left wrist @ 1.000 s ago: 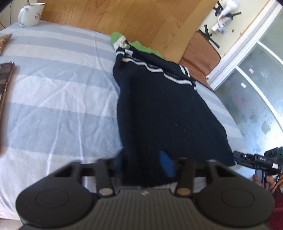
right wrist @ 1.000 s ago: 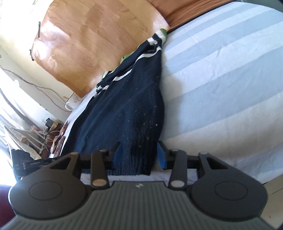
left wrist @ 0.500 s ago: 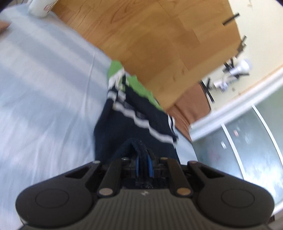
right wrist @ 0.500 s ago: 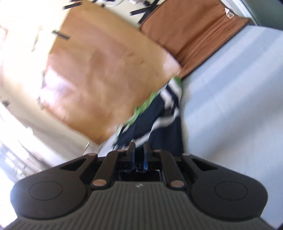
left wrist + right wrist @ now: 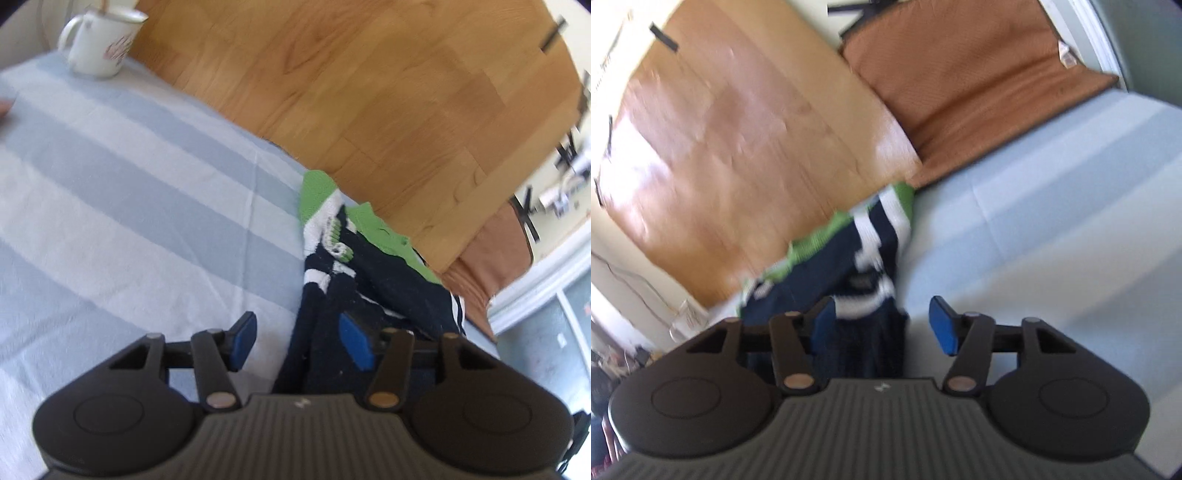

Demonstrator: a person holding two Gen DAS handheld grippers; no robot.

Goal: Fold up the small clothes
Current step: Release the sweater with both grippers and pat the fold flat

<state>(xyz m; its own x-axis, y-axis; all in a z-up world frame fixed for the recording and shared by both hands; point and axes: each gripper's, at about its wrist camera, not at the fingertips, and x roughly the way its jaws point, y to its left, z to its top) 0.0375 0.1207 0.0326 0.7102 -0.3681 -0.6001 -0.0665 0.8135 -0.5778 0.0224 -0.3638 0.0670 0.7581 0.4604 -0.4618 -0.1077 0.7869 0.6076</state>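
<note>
A navy knit sweater with white stripes and a green collar lies doubled over on the blue-and-white striped sheet, close to the wooden board. My left gripper hovers over the folded edge with its jaws opening. Cloth lies between them beside the right pad, and the left pad stands clear over the sheet. In the right wrist view the sweater sits between the jaws of my right gripper, which are also opening. Its left pad is by the cloth and its right pad is over bare sheet.
A white enamel mug stands at the far left corner of the bed. A wooden board rises right behind the sweater, with a brown cushion beside it. A glass door is at the right.
Both grippers closed on the sweater's lower hem, carried it forward towards the collar end, and have now let go of it. The sweater now lies doubled over.
</note>
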